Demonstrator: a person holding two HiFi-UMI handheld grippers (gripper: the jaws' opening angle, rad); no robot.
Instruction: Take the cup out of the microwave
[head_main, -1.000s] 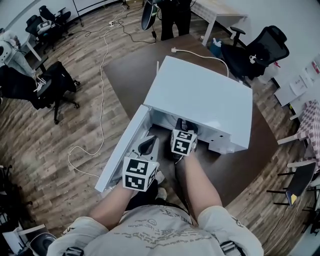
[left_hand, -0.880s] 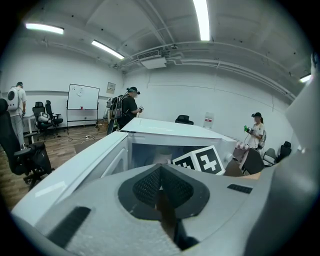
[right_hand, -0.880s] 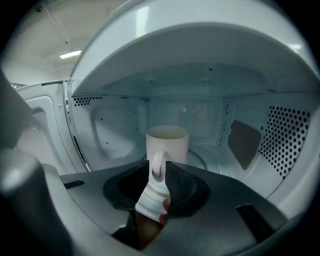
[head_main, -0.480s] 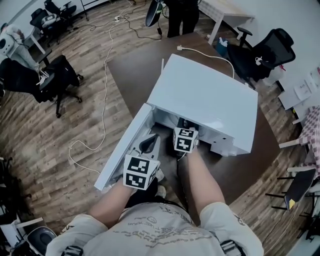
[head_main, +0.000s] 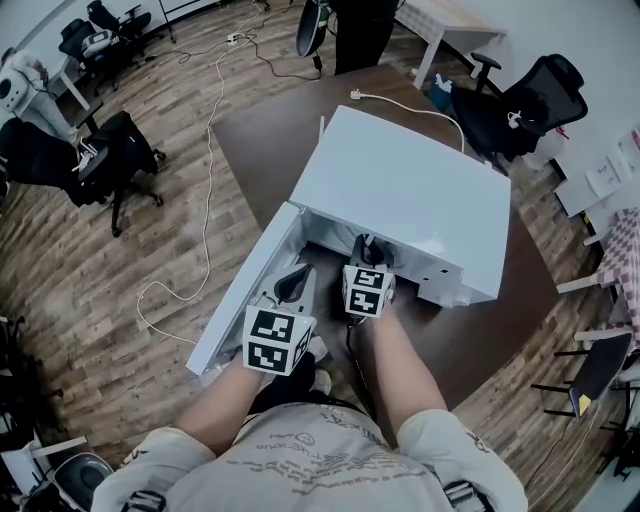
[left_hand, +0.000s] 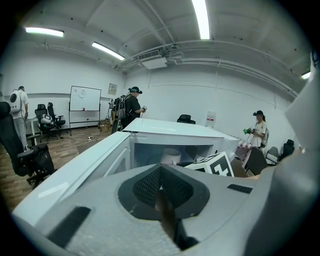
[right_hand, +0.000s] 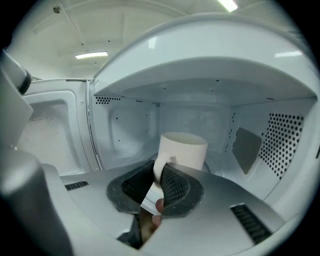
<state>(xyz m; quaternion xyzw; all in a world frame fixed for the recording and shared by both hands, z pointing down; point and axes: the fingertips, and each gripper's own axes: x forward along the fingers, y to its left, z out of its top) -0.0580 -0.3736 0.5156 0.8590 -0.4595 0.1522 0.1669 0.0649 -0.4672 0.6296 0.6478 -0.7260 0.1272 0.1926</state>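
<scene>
**Right gripper closing on cup in microwave**

Nearest: the left gripper has its ribbed dark pads pressed together with nothing between them. It hangs just outside the opening, beside the swung-out white door. Its checkered marker cube faces up.

The right gripper reaches into the cavity. Its jaws are closing, and their textured pads are set against the looped handle of the cup (handle side toward the camera).

The cup is a smooth white cylinder with a matte glaze. It stands upright on the cavity floor, roughly centred. The right wall is perforated metal.

The microwave is a glossy white box on a dark brown table. A white cord trails behind it.

Versus one second ago: both marker cubes sit in nearly the same places, and the door angle is unchanged.
</scene>
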